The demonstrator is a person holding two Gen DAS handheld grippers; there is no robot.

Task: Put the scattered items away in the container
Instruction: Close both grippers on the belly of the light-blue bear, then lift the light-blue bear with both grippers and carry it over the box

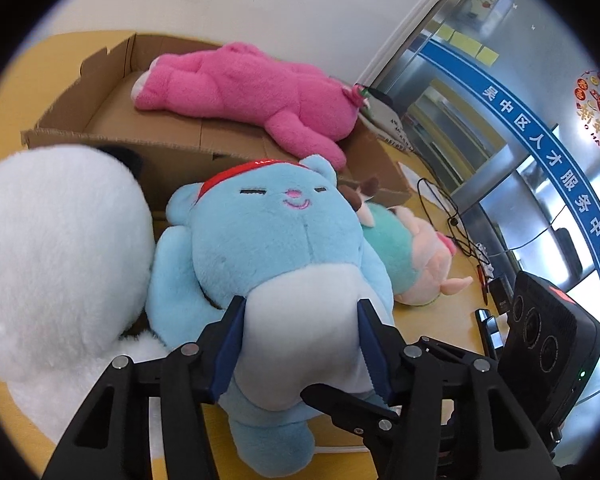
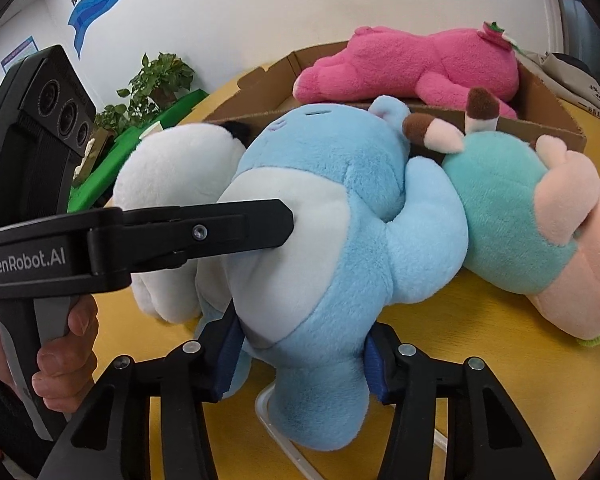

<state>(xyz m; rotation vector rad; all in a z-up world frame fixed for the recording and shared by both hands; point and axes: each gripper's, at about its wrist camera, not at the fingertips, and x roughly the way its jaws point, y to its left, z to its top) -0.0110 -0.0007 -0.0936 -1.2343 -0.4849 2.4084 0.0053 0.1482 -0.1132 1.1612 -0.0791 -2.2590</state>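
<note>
Here both grippers close on one toy: the left gripper (image 1: 300,320) has its blue-padded fingers pressed into either side of the blue plush (image 1: 268,248), at its white belly, and the right gripper (image 2: 300,344) clamps the same blue plush (image 2: 340,248) lower down, near its legs, jaws partly closed around the soft body. Only the left wrist view shows the toy's face, with shut eyes, a pink smile and a red headband; the right wrist view sees it from below, and also shows the left gripper's black arm (image 2: 204,232) reaching in from the left with a hand (image 2: 64,360) on its handle. The plush lies on the yellow table (image 2: 480,340), just in front of the cardboard box (image 1: 100,120). A white plush (image 1: 52,260) presses against its one side, and a teal-and-peach plush (image 2: 540,232) with brown-tipped ears touches its other side. Inside the box a pink plush (image 1: 252,88) lies stretched out, one leg hanging over the near wall. Black cables (image 1: 448,216) trail on the table towards a glass wall with a blue banner (image 1: 548,152); a potted plant (image 2: 156,80) stands on a green surface in the right wrist view.
</note>
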